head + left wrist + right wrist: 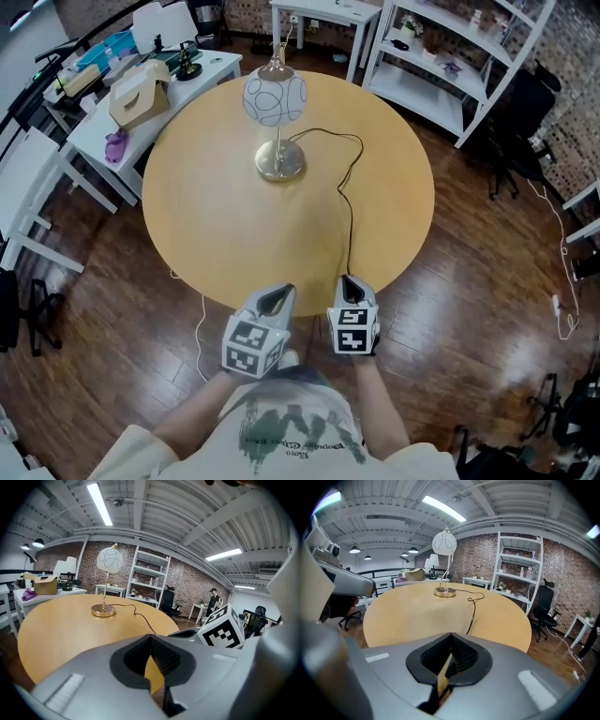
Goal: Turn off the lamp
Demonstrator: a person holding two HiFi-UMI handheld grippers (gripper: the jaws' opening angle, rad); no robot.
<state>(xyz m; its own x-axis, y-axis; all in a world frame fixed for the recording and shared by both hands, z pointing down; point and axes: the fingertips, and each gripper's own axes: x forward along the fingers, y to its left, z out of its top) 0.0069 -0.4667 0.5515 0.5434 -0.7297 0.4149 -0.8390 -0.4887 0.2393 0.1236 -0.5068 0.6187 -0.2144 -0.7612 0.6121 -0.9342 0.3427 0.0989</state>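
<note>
I hold both tongs low at the 6 o'clock edge of the round table (216,225), side by side and pointing across it. That reads as a ready stance, since nothing is reached for yet. My left tongs (278,294) are pressed together at the tips with nothing between them, only a sliver of tabletop showing through behind. My right tongs (351,284) are closed and empty too, and sit just beside the black cord (349,192) where it drops off the table edge.

That cord snakes away toward 12 o'clock and loops round to the lamp (276,101). The lamp stands upright on its round brass foot on the far half of the table, well apart from both tongs. It has a white globe shade with a ring pattern. I see no switch from here, on the cord or the stem, and cannot tell whether the bulb is lit. I judge I must first reach forward.

The tabletop is pale wood, with only the lamp and cord on it. Round it lies dark plank floor (469,309). At 10 o'clock there is a white desk (202,67) with a cardboard box (139,94), at 1 o'clock white shelves (450,56), and brick wall (183,581) beyond.
</note>
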